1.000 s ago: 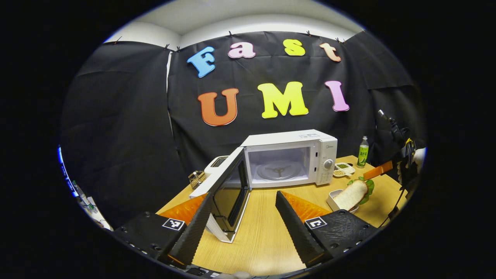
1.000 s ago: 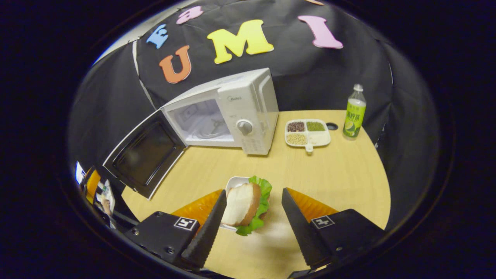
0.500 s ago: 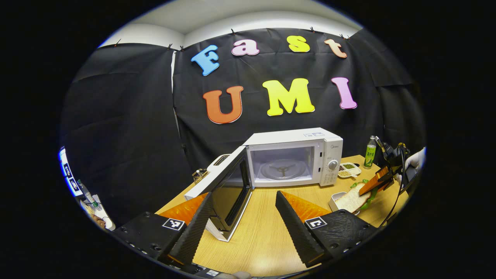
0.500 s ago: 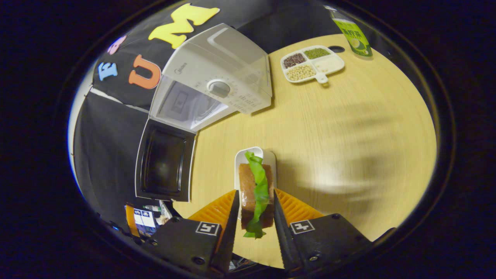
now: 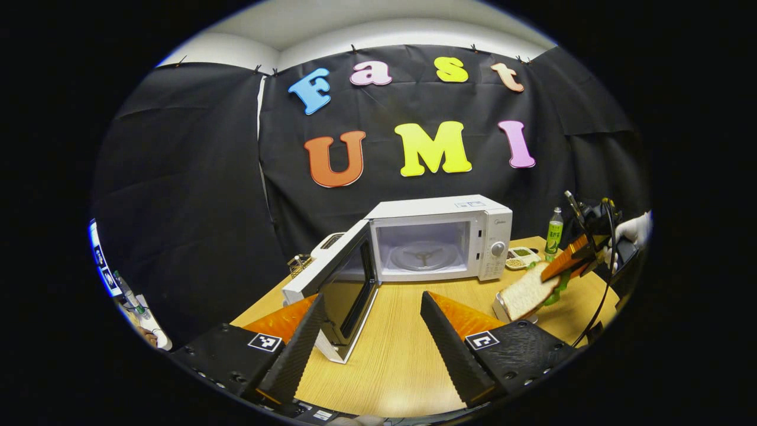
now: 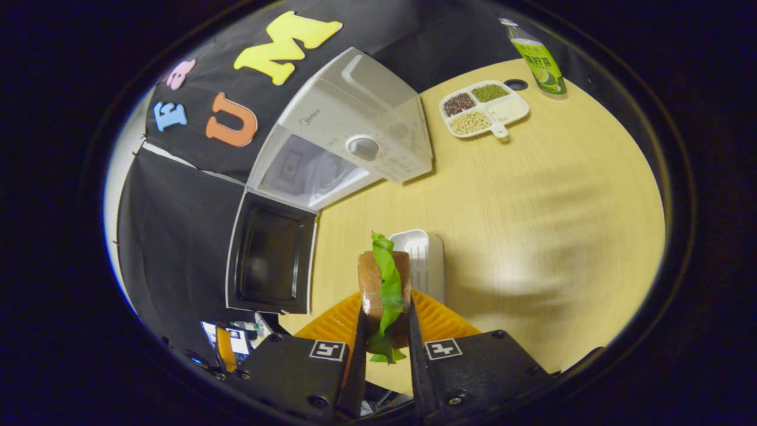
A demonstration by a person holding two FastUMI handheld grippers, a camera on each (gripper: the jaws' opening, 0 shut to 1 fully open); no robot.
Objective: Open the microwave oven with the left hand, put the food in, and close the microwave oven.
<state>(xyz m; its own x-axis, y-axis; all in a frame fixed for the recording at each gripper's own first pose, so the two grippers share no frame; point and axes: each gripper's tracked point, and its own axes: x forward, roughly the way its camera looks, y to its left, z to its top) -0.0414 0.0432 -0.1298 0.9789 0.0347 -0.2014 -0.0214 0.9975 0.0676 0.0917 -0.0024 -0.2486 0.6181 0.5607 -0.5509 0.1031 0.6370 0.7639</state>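
The white microwave (image 5: 440, 236) (image 6: 355, 142) stands at the back of the wooden table with its door (image 5: 340, 284) (image 6: 269, 260) swung wide open and its cavity bare apart from the turntable. My right gripper (image 6: 384, 307) is shut on the sandwich (image 6: 384, 284) (image 5: 526, 296), bread with green lettuce, held above its small white dish (image 6: 423, 254). In the left gripper view the right gripper (image 5: 568, 260) hangs at the right with a gloved hand behind it. My left gripper (image 5: 366, 319) is open, with nothing between its fingers, just in front of the door.
A divided dish of beans (image 6: 482, 109) (image 5: 517, 257) and a green bottle (image 6: 535, 53) (image 5: 554, 231) stand right of the microwave. A small wire basket (image 5: 298, 264) sits behind the open door. Bare tabletop (image 6: 532, 207) spreads to the right.
My right gripper has closed on the sandwich and raised it off the white dish. My left gripper stays open, drawn back slightly from the microwave door.
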